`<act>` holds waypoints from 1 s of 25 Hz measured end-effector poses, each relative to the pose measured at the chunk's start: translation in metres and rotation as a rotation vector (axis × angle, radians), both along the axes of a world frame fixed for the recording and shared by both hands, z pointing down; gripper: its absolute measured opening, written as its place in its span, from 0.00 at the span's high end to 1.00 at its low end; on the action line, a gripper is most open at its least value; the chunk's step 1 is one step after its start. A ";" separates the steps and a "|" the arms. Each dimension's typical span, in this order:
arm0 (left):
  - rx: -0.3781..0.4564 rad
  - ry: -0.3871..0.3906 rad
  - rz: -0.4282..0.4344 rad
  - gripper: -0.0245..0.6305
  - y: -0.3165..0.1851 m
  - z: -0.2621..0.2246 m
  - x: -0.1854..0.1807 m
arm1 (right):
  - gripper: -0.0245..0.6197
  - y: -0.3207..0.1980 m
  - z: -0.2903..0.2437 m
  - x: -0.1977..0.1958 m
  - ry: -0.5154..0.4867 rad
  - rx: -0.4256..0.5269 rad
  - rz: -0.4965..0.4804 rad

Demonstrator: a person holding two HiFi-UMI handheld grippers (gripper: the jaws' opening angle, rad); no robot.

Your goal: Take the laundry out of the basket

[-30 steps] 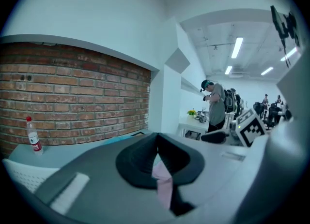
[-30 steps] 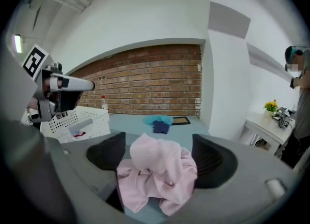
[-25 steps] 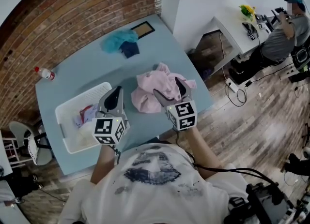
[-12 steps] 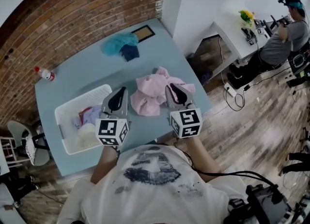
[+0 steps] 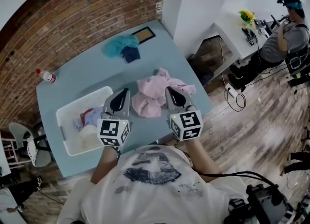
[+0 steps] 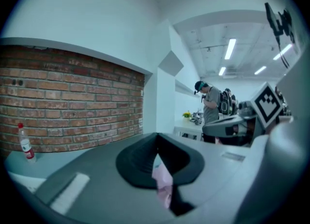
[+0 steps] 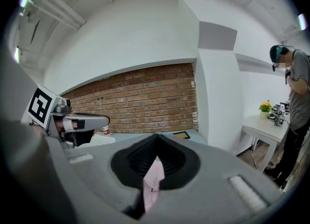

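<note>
**Edges and clearance** — the white laundry basket [image 5: 64,110] sits at the near-left corner of the counter [image 5: 82,80], close to the near edge. The pink garment [image 5: 151,92] lies heaped toward the near-right edge, apart from the basket. Bare counter runs through the middle and along the far-left side. A bottle [image 5: 47,75] stands at the left corner. A teal cloth [image 5: 117,44] touches a dark blue cloth [image 5: 130,52] near the far edge, and a flat framed panel [image 5: 144,33] lies at the far corner.

**Claws** — the left claw [image 5: 123,94] is clenched on a fold of the pink garment, with cloth pinched between its jaws. The right claw [image 5: 170,92] is likewise clamped on pink cloth, its jaws having just been closing. The two flank the heap's near side.

**Basket contents** — mixed laundry [image 5: 86,119] in white, red and pale colours.

**Room** — a brick wall [image 5: 72,15] stands behind the counter and a wooden floor [image 5: 252,116] lies to the right. A person [image 5: 283,37] is at a white desk [image 5: 232,24].
</note>
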State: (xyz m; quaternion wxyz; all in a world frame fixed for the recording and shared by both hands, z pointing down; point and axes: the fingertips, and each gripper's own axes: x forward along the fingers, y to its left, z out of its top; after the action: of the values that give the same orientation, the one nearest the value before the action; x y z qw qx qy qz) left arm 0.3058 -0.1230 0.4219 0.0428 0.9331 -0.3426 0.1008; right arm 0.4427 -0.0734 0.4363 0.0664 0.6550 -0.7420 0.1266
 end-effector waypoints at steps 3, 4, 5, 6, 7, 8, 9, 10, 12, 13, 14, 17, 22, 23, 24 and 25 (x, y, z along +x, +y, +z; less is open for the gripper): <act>0.002 0.026 0.000 0.98 0.000 -0.003 -0.002 | 0.96 -0.001 0.001 -0.002 -0.001 -0.005 -0.001; 0.003 0.027 -0.002 0.98 -0.001 -0.004 -0.002 | 0.96 -0.001 0.002 -0.003 -0.001 -0.007 -0.003; 0.003 0.026 -0.004 0.98 -0.001 -0.003 -0.003 | 0.96 -0.001 0.003 -0.004 -0.001 -0.009 -0.005; 0.003 0.027 -0.008 0.98 -0.001 -0.003 -0.004 | 0.96 -0.002 0.003 -0.005 -0.001 -0.009 -0.007; 0.002 0.029 -0.013 0.98 -0.002 -0.003 -0.007 | 0.96 -0.003 0.003 -0.006 0.000 -0.009 -0.010; 0.002 0.030 -0.020 0.98 -0.003 -0.004 -0.009 | 0.96 -0.004 0.002 -0.008 0.000 -0.009 -0.014; 0.001 0.031 -0.028 0.98 -0.004 -0.004 -0.013 | 0.96 -0.006 0.001 -0.011 0.000 -0.009 -0.019; 0.001 0.031 -0.037 0.98 -0.005 -0.005 -0.017 | 0.96 -0.007 0.000 -0.014 0.000 -0.009 -0.026; 0.001 0.029 -0.056 0.98 -0.006 -0.006 -0.026 | 0.96 -0.011 -0.002 -0.021 -0.001 -0.010 -0.042; 0.002 0.028 -0.066 0.98 -0.007 -0.007 -0.033 | 0.96 -0.013 -0.003 -0.026 -0.002 -0.010 -0.052; 0.002 0.026 -0.079 0.98 -0.008 -0.007 -0.039 | 0.96 -0.016 -0.003 -0.032 -0.003 -0.009 -0.064; 0.001 0.020 -0.120 0.98 -0.012 -0.008 -0.064 | 0.96 -0.027 -0.004 -0.055 -0.007 -0.008 -0.104; 0.000 0.006 -0.208 0.98 -0.017 -0.010 -0.119 | 0.96 -0.045 -0.007 -0.106 -0.019 -0.007 -0.190; 0.000 0.004 -0.226 0.98 -0.018 -0.011 -0.131 | 0.96 -0.048 -0.007 -0.118 -0.020 -0.007 -0.208; 0.000 0.003 -0.244 0.98 -0.018 -0.011 -0.144 | 0.96 -0.051 -0.008 -0.131 -0.021 -0.006 -0.225; 0.000 0.001 -0.262 0.98 -0.019 -0.012 -0.158 | 0.96 -0.054 -0.009 -0.143 -0.022 -0.006 -0.242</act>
State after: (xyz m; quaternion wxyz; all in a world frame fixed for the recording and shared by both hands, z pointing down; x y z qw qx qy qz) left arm 0.1481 -0.1417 0.4102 0.0556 0.8804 -0.4615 0.0939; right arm 0.2993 -0.1276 0.4275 0.0750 0.5590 -0.8160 0.1268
